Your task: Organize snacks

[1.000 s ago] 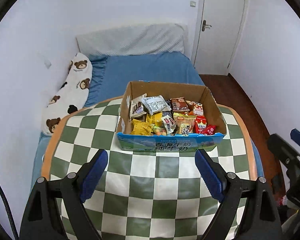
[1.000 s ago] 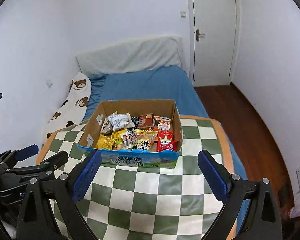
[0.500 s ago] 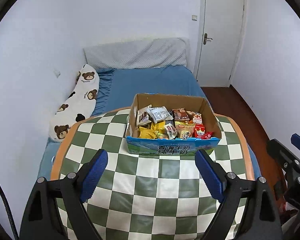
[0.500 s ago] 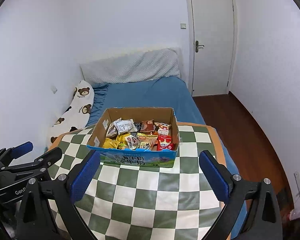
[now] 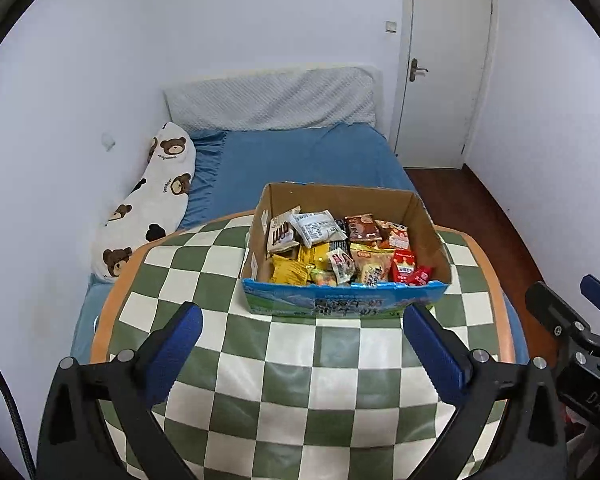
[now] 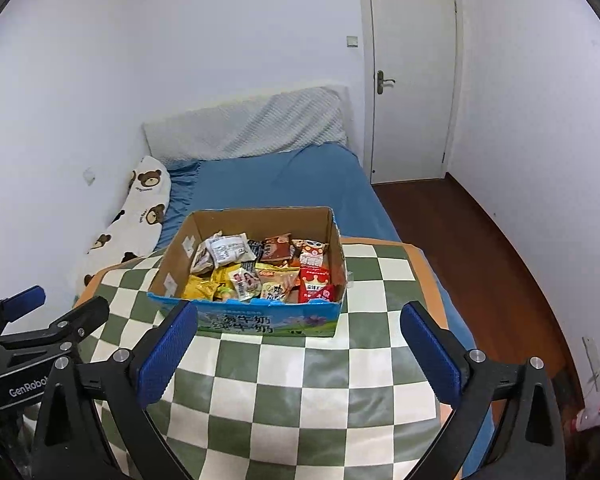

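Both tools opening — empty

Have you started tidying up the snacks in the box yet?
Not really. Nothing looks sorted: the snack packets lie jumbled in the cardboard box on the checkered table. Nothing is in hand; the left gripper and right gripper are opening, with nothing between their jaws. All the sorting is left.

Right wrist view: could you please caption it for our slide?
Open right gripper faces a snack-filled cardboard box on a checkered table.
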`<state>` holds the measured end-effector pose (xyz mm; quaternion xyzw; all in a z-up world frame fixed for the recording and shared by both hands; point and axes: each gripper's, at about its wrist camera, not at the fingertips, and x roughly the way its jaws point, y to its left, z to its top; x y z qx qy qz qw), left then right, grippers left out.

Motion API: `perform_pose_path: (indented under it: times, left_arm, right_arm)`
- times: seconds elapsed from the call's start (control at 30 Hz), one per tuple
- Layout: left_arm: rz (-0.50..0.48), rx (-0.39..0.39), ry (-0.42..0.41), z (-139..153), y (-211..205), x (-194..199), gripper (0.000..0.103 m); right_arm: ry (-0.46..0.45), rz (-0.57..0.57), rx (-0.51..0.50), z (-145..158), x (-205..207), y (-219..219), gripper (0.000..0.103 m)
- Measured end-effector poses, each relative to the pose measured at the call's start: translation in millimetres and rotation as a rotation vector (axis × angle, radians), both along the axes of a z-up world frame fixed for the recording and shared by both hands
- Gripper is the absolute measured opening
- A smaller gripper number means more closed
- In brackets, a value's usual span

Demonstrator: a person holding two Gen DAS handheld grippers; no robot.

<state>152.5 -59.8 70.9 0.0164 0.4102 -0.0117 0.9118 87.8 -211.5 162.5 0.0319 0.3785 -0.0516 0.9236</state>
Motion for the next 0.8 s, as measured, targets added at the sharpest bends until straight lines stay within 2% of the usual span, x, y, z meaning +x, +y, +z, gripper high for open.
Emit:
perform_pose_path:
  times: [0.43, 0.8]
  left_arm:
    - [0.022, 0.021, 0.056, -28.0, -2.9, 49.0, 0.103]
    - [0.017, 0.013, 0.093, -40.2, -1.5, 63.5, 0.103]
  right_arm:
    - [0.054, -0.045, -0.023, -28.3, 53.4, -13.4, 0.103]
    - [0.086, -0.046, -0.033, -40.8, 73.0, -17.0, 0.103]
